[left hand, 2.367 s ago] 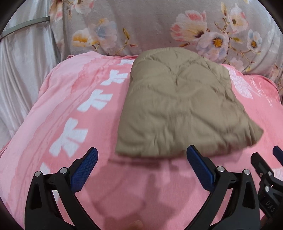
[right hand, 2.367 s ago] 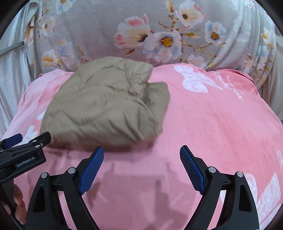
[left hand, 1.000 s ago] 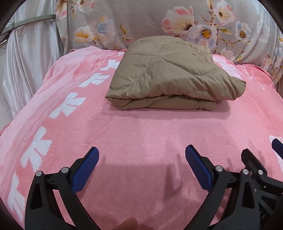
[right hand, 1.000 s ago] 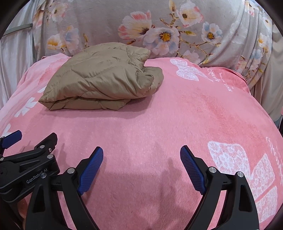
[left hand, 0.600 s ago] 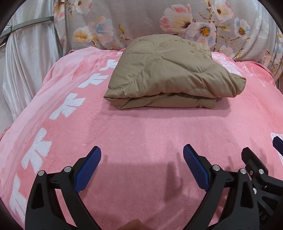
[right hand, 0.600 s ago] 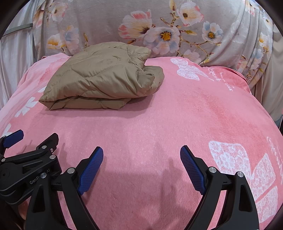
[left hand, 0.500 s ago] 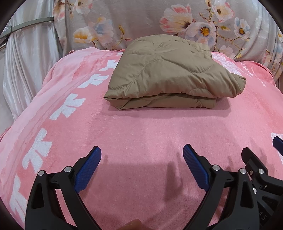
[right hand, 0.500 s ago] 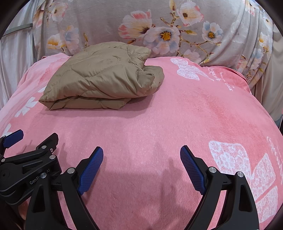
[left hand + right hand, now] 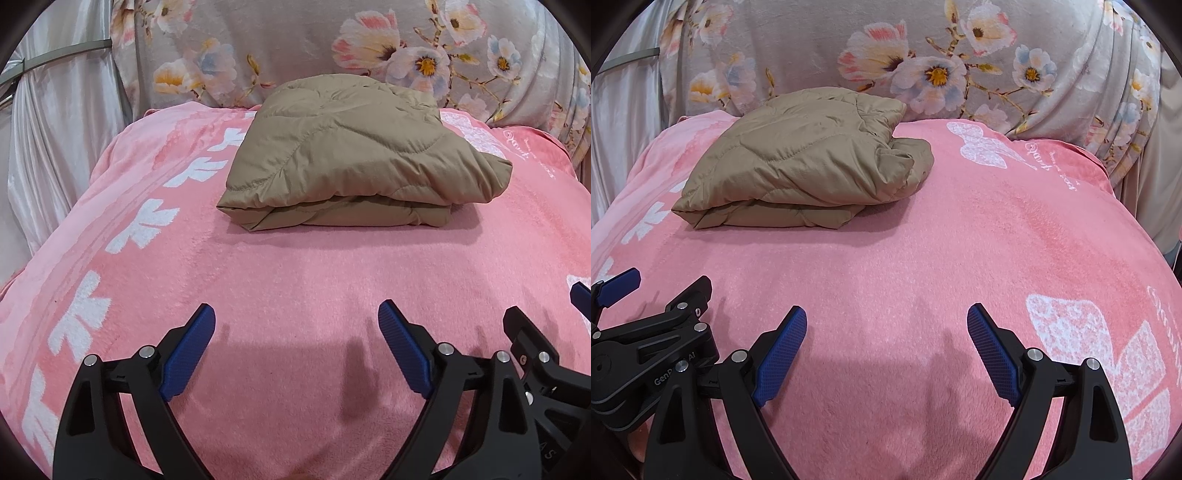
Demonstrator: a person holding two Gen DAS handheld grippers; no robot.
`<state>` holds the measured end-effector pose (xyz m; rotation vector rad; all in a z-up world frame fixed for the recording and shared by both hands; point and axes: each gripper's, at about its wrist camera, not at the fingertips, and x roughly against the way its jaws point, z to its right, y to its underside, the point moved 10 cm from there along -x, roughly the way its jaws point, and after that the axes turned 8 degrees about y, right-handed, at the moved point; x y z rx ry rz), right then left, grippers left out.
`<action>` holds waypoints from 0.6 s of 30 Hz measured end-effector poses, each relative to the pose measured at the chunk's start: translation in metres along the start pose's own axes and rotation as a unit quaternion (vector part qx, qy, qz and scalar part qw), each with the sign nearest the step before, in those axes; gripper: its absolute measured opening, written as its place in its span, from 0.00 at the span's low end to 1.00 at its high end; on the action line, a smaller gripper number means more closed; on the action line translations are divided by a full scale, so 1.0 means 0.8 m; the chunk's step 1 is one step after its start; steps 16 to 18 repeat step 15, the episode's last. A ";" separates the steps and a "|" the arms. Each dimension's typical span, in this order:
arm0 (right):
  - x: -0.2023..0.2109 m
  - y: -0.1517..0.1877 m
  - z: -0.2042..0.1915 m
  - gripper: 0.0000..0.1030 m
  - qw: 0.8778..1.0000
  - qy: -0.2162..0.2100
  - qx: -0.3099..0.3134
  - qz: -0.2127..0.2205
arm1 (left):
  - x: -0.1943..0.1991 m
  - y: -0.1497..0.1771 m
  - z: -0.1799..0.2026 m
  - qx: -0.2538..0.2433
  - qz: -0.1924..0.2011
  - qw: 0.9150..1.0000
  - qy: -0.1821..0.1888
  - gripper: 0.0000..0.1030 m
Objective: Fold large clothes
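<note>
Folded jacket [image 9: 354, 155] is lying on pink blanket [image 9: 295, 280]. Left gripper [image 9: 297, 347], well short of jacket, is closing on nothing; right gripper [image 9: 886, 347] is hanging released, empty.

The folded jacket [image 9: 354, 155] lies on the blanket [image 9: 295, 280] toward its far edge, just before the draped cloth [image 9: 295, 40] behind, well apart from the left hand-held gripper [image 9: 295, 350] and right hand-held gripper [image 9: 886, 350] side by side at the near edge.

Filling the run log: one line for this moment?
jacket: folded on blanket | left gripper: empty, jaws closing | right gripper: open, empty
</note>
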<state>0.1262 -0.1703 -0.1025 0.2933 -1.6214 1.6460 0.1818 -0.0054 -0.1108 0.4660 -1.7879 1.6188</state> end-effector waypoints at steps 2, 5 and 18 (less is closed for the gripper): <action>0.000 0.000 0.000 0.84 1.000 0.000 0.000 0.000 | 0.001 0.000 0.000 -0.001 0.000 1.000 0.001 0.84; 0.000 0.000 0.000 0.84 1.000 0.001 0.000 0.001 | 0.001 0.000 0.001 -0.001 0.000 1.000 0.000 0.84; 0.000 0.000 0.001 0.84 1.000 0.001 0.001 0.000 | 0.000 0.000 0.000 -0.006 0.001 1.000 -0.003 0.81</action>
